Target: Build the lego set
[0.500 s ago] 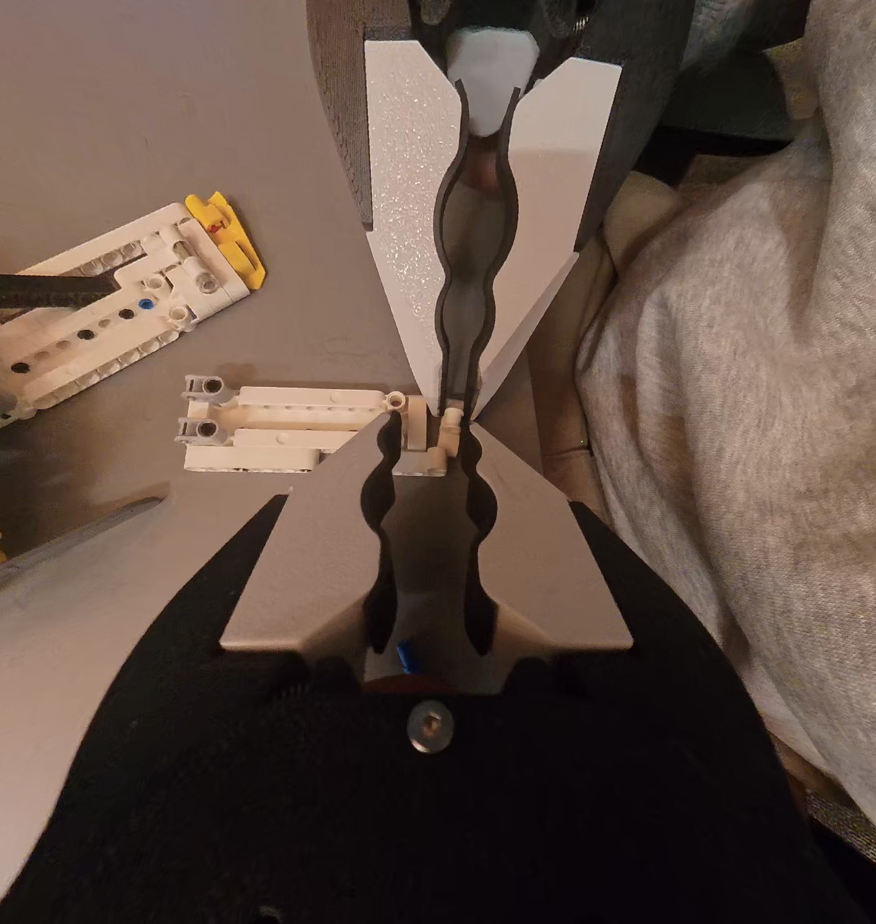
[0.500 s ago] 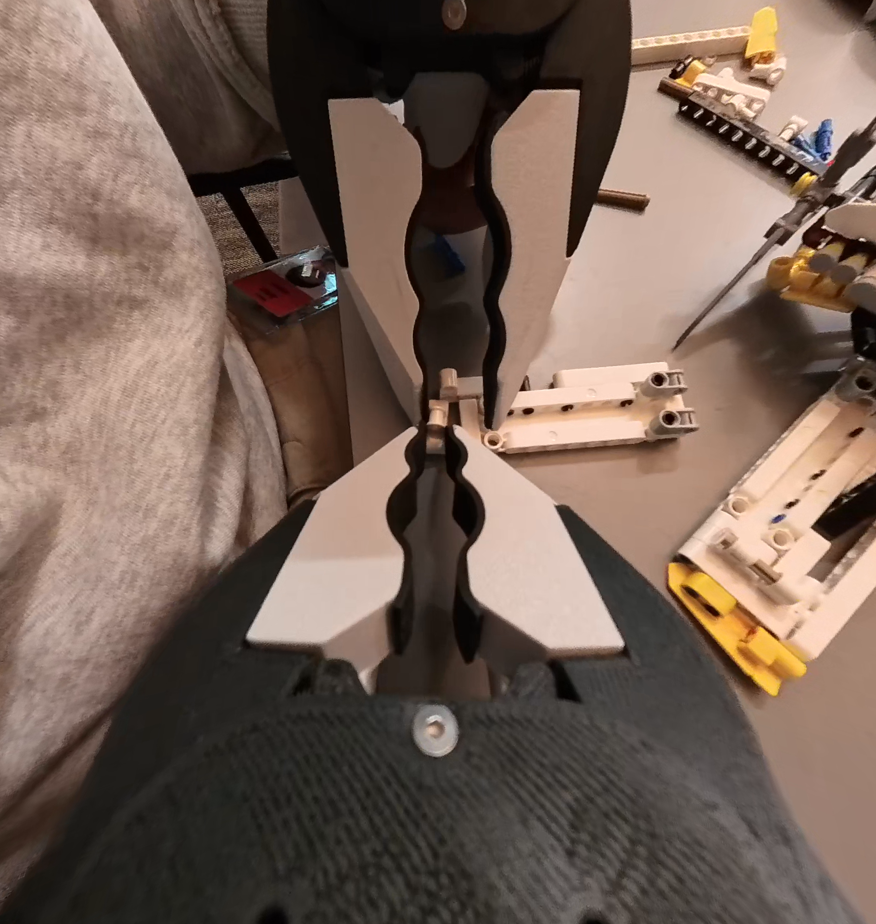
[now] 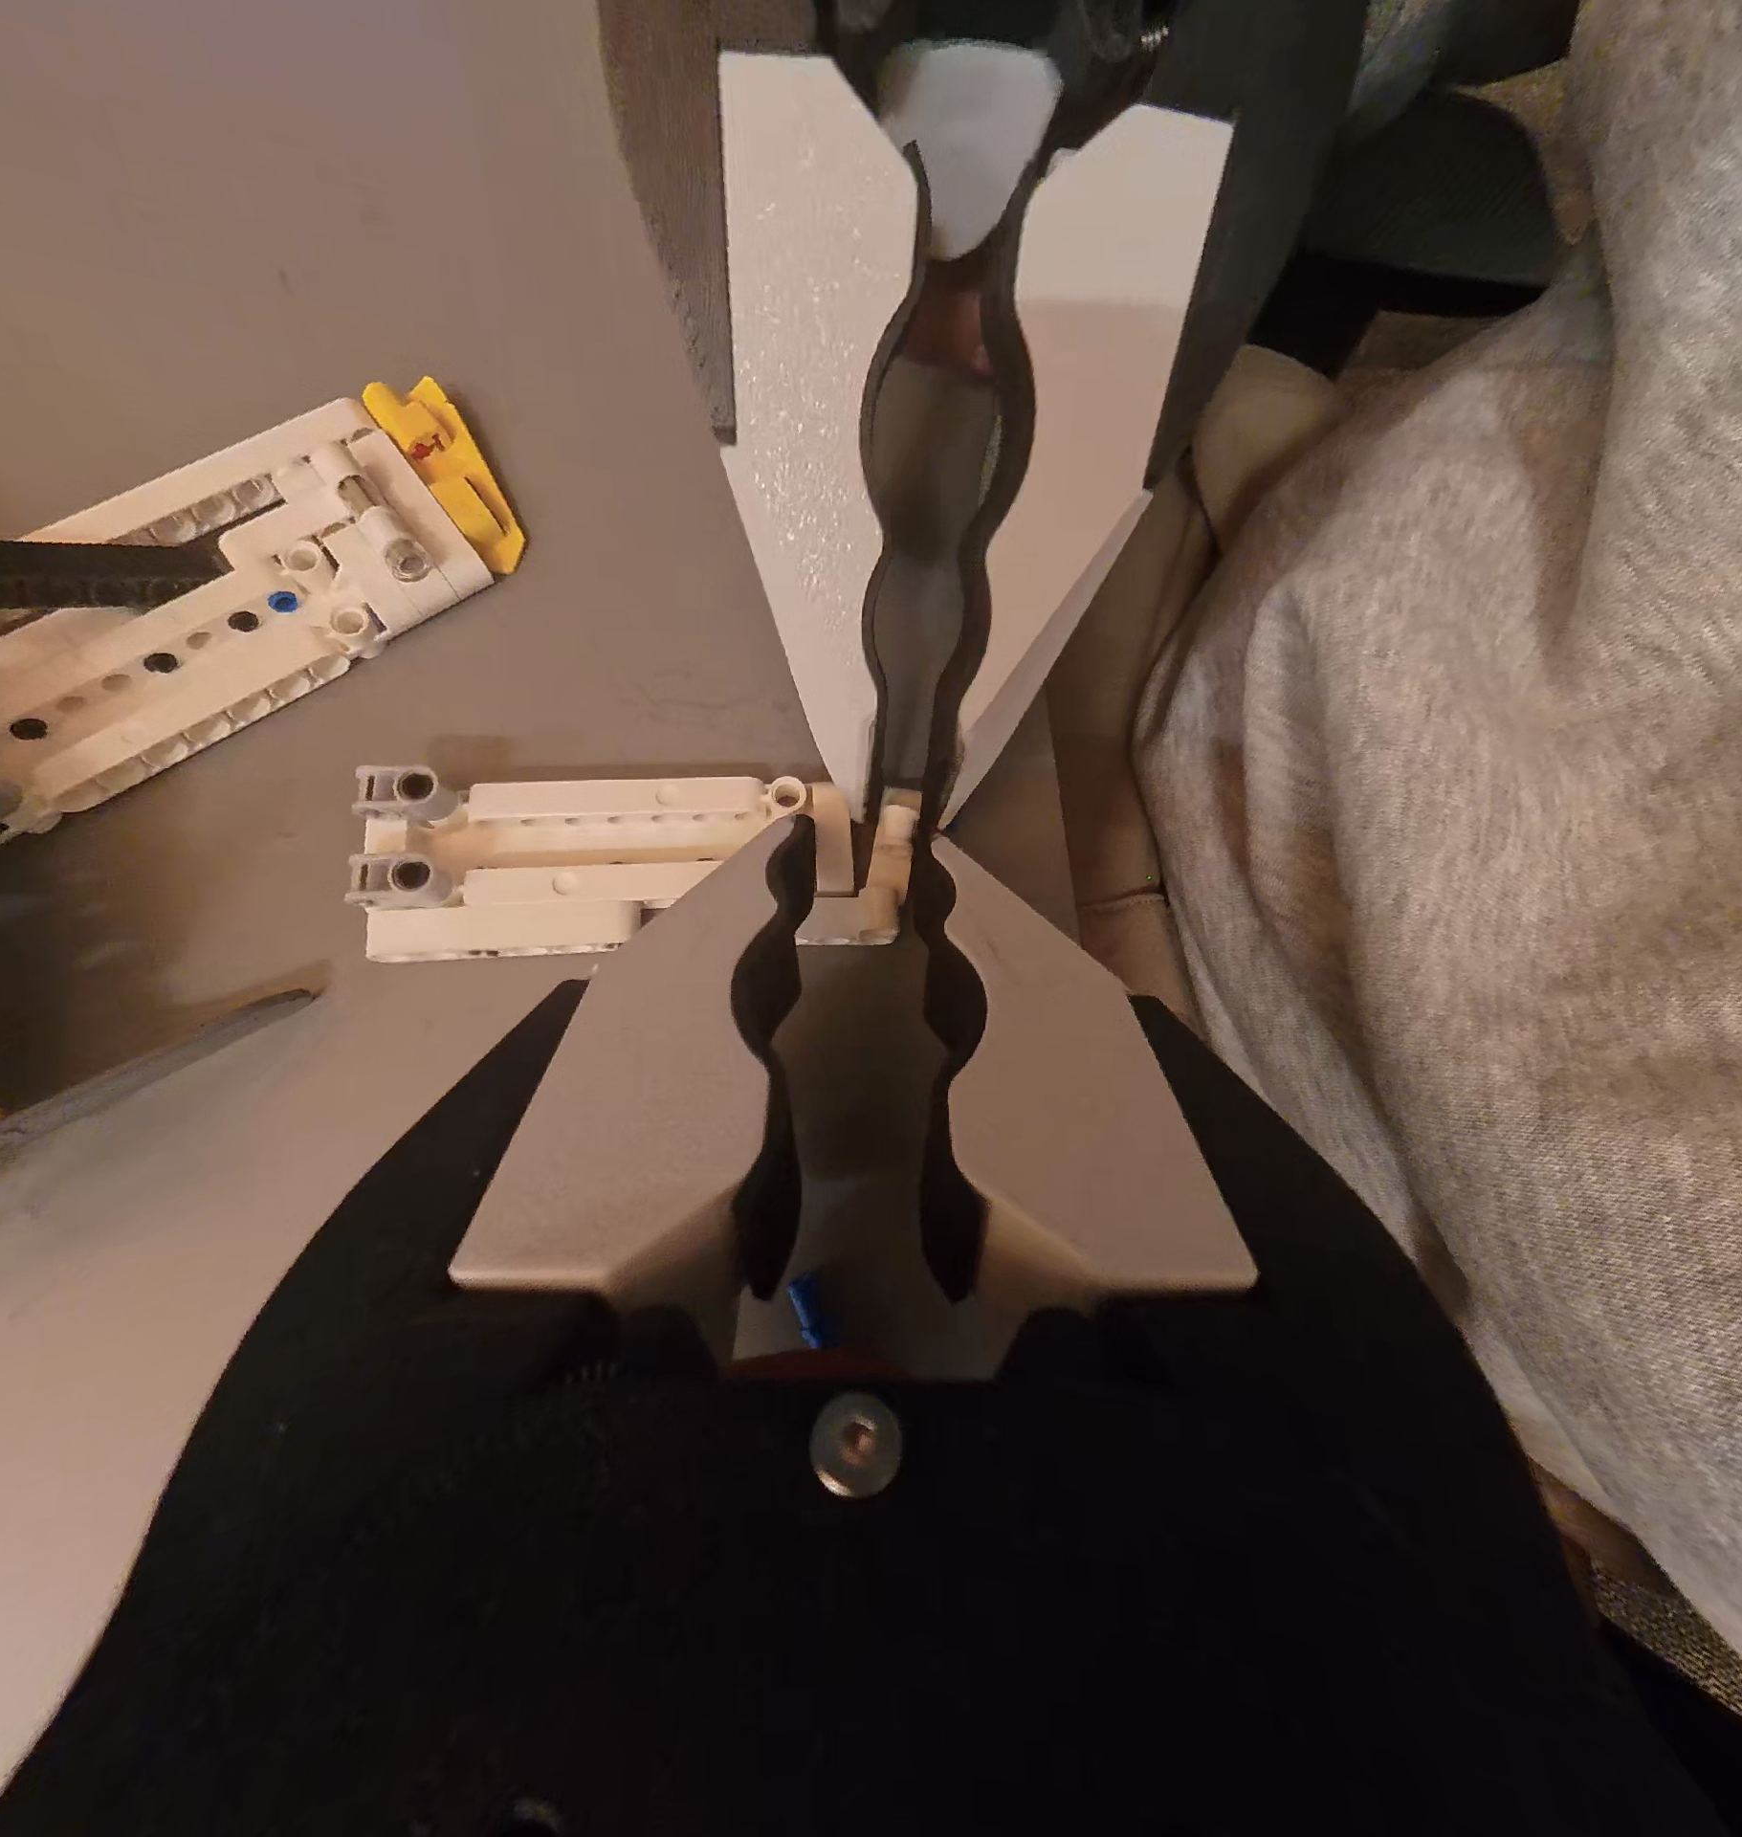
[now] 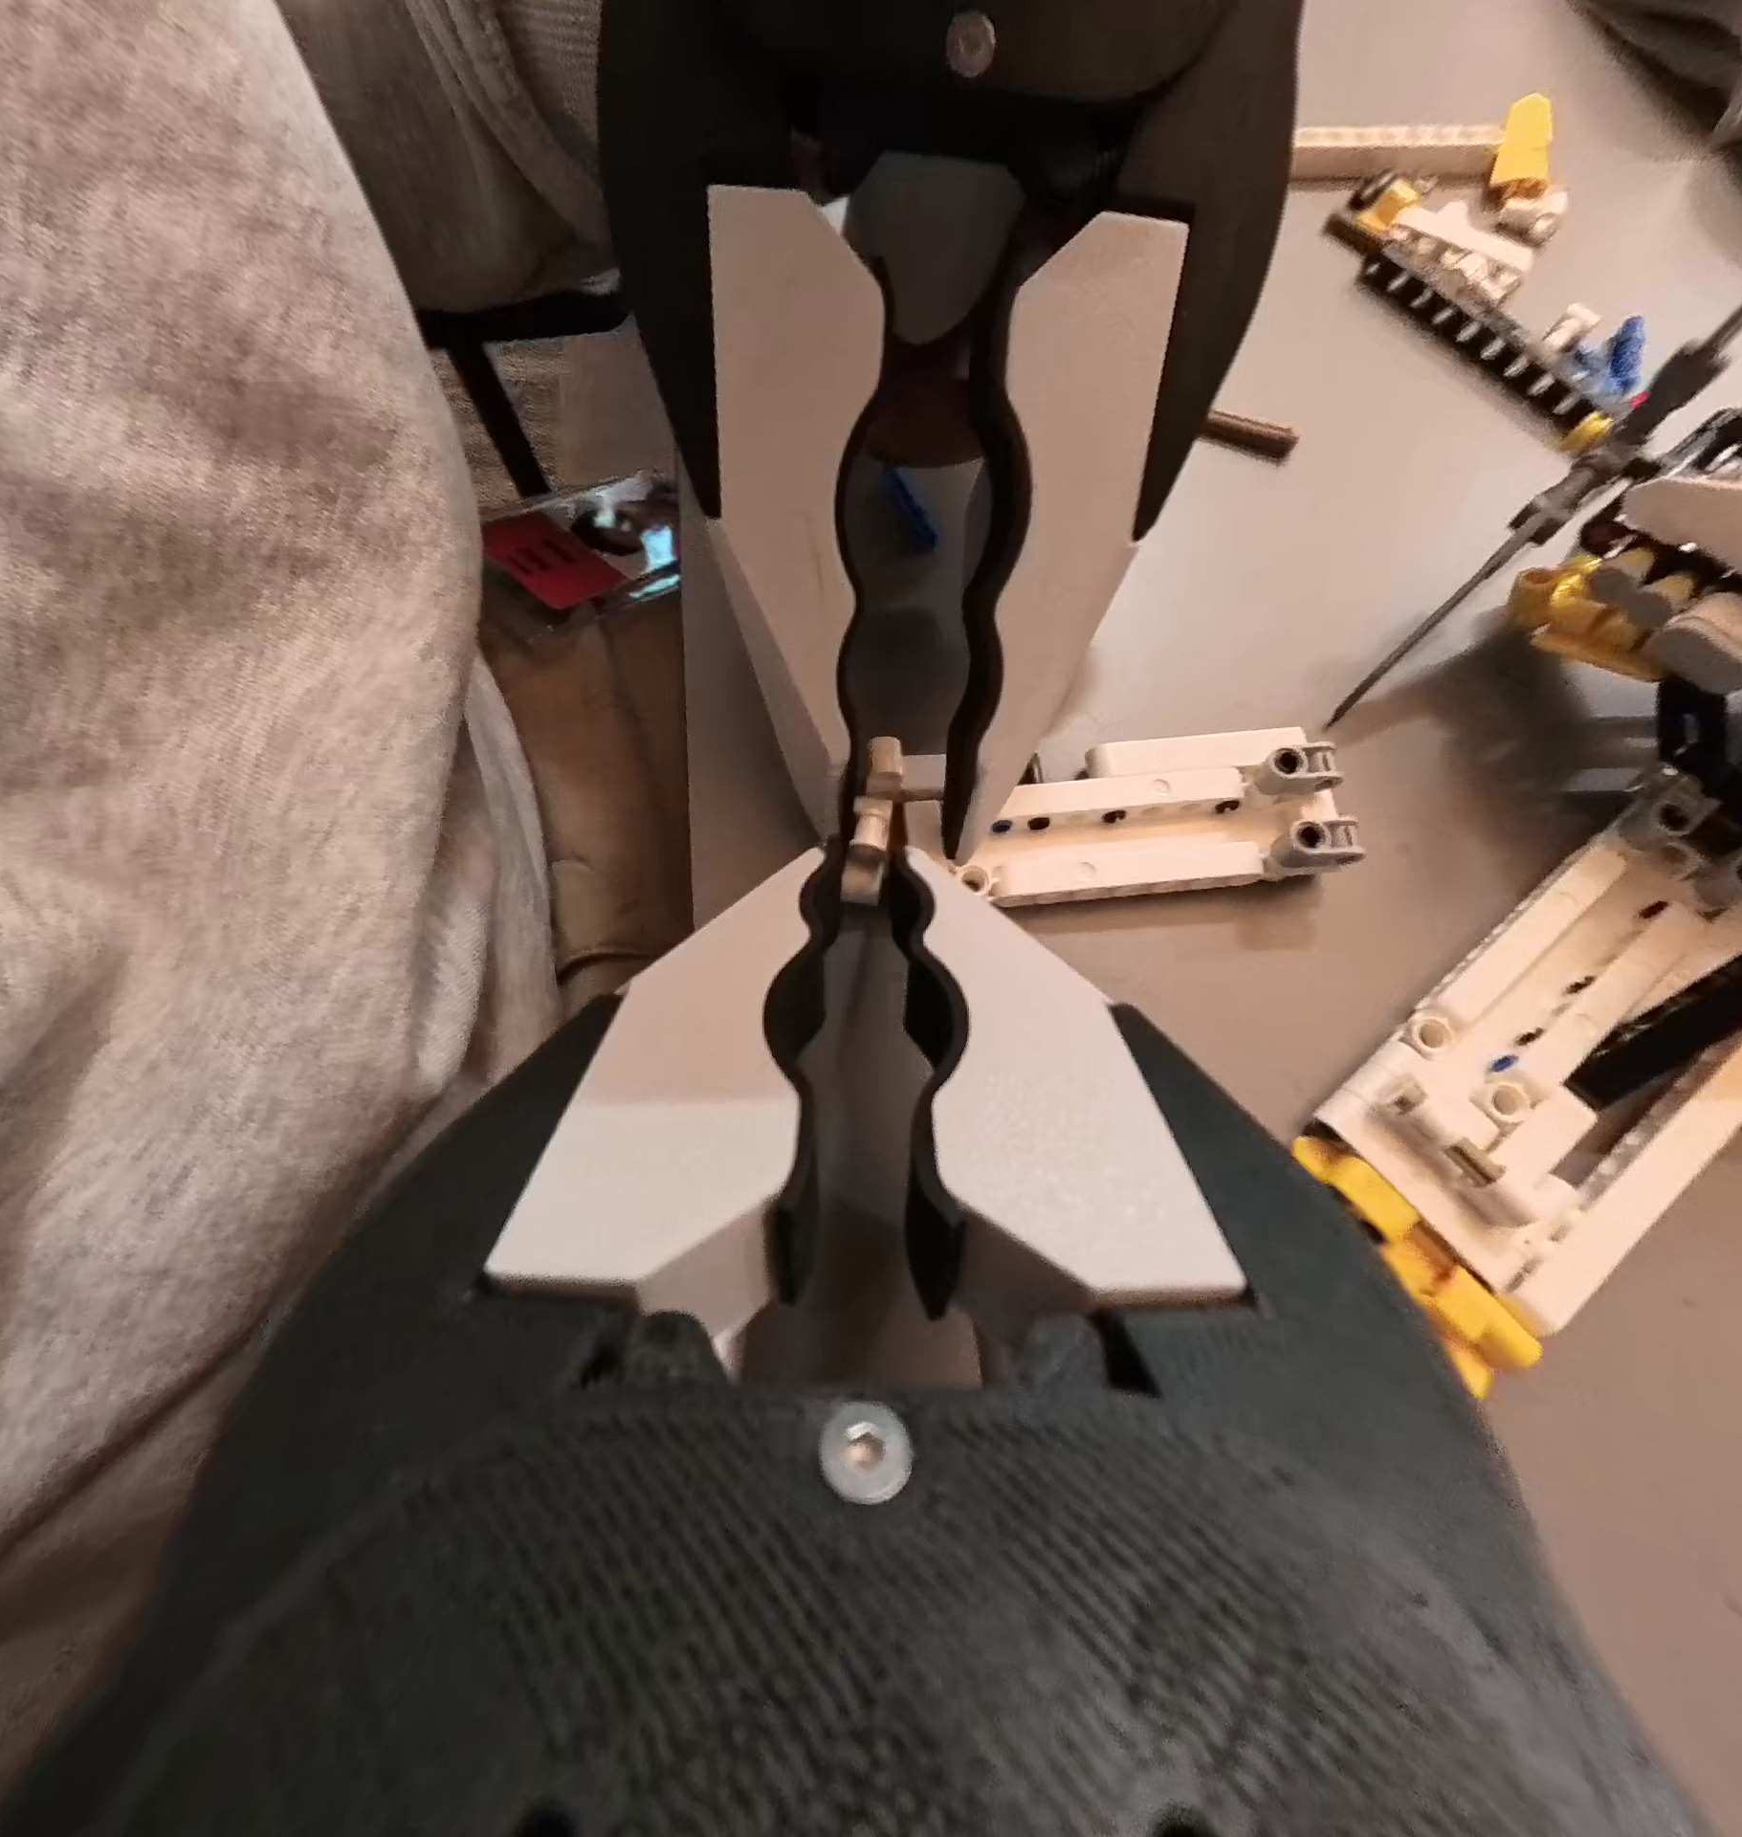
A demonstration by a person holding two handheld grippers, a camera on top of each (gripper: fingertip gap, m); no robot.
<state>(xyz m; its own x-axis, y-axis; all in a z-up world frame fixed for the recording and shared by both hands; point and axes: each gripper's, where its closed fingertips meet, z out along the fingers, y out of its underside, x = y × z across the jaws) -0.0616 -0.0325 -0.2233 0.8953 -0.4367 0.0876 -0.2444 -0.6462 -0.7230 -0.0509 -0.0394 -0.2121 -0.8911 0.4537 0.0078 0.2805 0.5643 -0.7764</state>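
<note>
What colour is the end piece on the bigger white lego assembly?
Yellow end piece, clearest in the left wrist view.

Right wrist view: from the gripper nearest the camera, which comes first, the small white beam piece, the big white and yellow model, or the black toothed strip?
1. Small white beam piece, just right of the right gripper.
2. Big white and yellow model, lower right.
3. Black toothed strip, far upper right.
</note>
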